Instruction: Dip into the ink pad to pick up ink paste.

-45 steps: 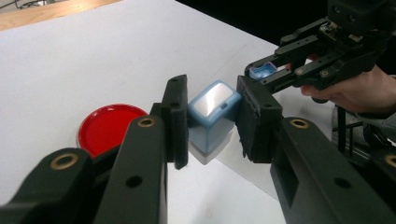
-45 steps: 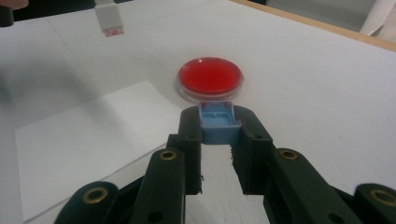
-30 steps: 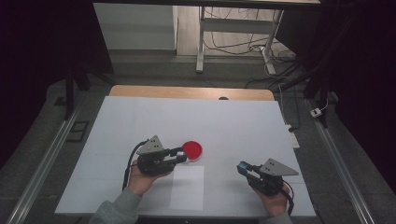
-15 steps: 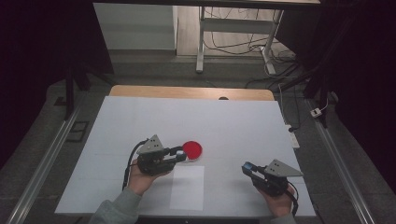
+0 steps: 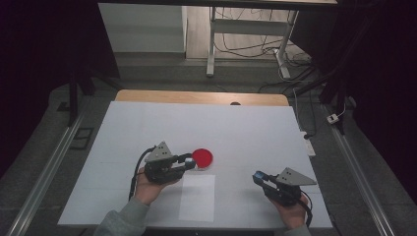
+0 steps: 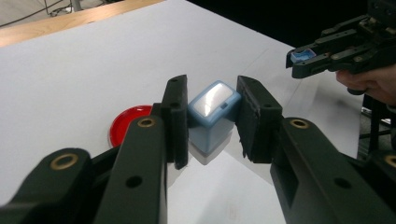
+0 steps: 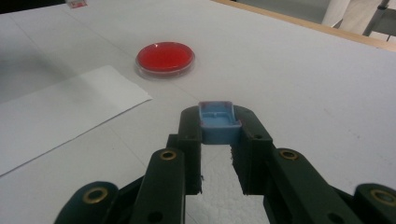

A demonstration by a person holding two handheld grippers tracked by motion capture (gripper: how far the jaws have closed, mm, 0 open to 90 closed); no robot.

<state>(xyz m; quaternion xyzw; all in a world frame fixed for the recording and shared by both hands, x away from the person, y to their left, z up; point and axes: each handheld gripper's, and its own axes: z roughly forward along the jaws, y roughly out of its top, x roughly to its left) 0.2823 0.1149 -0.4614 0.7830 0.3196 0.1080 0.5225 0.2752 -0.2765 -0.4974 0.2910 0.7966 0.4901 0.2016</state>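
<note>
My left gripper [image 5: 188,160] is shut on a light blue block-shaped stamp [image 6: 212,116], held low over the white table [image 5: 221,128]. Just beyond its jaws lies a round red dish [image 5: 202,158], which looks like an ink pad [image 6: 128,123]. My right gripper [image 5: 258,177] hovers near the front right of the table, shut on a small blue cap [image 7: 217,121] whose hollow side faces up. The left gripper view has that right gripper [image 6: 303,58] at its upper right, apart from the stamp.
A white sheet of paper [image 5: 197,196] lies flat between the two hands, near the front edge. The red dish [image 7: 165,58] sits just past the paper's far corner [image 7: 60,121]. A bare wooden strip runs along the table's far edge.
The right gripper has shifted slightly to the right and toward the front edge with the cap in it. The left gripper and the red dish have stayed put.
</note>
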